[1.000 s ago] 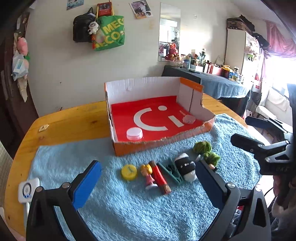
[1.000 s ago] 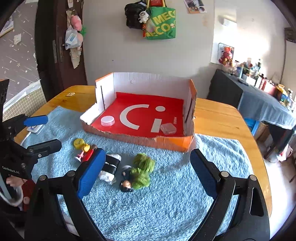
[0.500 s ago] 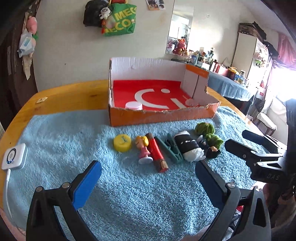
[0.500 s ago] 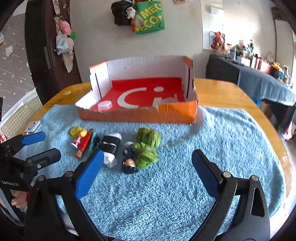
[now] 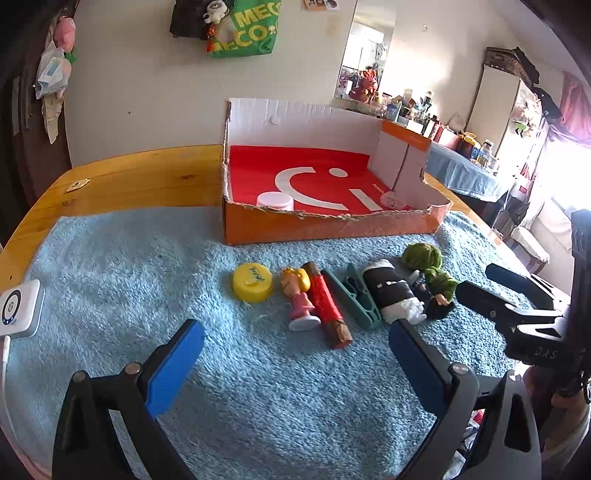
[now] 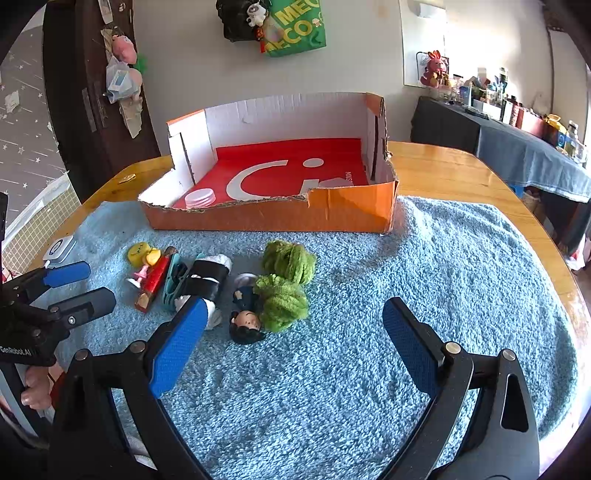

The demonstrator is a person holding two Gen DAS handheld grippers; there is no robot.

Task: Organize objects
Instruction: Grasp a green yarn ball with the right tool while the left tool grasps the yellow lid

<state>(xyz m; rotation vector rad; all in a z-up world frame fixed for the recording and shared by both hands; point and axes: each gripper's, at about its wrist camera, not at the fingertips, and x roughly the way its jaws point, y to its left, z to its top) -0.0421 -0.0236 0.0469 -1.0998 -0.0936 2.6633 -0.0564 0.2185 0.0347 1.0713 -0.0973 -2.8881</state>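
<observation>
A row of small objects lies on the blue towel: a yellow cap, a blonde figurine, a red stick, a teal clip, a black-and-white roll, a dark-haired doll and green yarn balls. Behind them stands an orange cardboard box with a red floor, holding a white lid and a clear lid. My left gripper is open and empty, low before the row. My right gripper is open and empty, near the doll.
A white device with a cable lies at the towel's left edge. The wooden table shows around the towel. A cloth-covered side table with clutter stands at the back right. Bags hang on the wall.
Both grippers have dropped lower and come closer to the row of objects. The box and objects have not moved. Both grippers stay open.
</observation>
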